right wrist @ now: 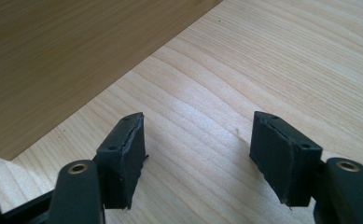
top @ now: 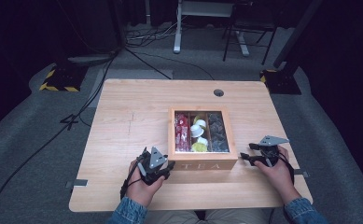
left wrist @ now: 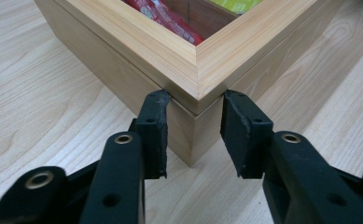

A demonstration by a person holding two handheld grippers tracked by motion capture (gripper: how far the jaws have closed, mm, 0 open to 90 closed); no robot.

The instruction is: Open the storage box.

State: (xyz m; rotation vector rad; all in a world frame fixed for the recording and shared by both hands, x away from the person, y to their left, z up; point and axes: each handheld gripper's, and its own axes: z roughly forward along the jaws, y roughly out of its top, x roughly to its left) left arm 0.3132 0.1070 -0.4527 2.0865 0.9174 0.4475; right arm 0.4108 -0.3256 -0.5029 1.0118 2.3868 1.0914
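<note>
Tea box (top: 203, 161) sits right of table centre, near the front edge, "TEA" on the face toward the person. Lid frame with a clear pane looks down and seated; through it 3 compartments: red sachets (top: 182, 132) left, white and yellow pods (top: 198, 133) middle, dark packets (top: 217, 132) right. Left gripper (top: 166, 167) is at the box's front-left corner; in the left gripper view both pads (left wrist: 154, 135) press on the 2 faces meeting at that corner, right at the seam under the lid frame (left wrist: 195, 53), so it's clamped on the box corner. Right gripper (top: 245, 152) sits just off the box's right side, jaws wide, nothing between them, bare table (right wrist: 244, 65) under them, box wall (right wrist: 67, 56) beside. Judgement: box is pinned at 1 corner, that's the only step done. Lid not lifted, contents untouched; opening or moving the box is all left.
</note>
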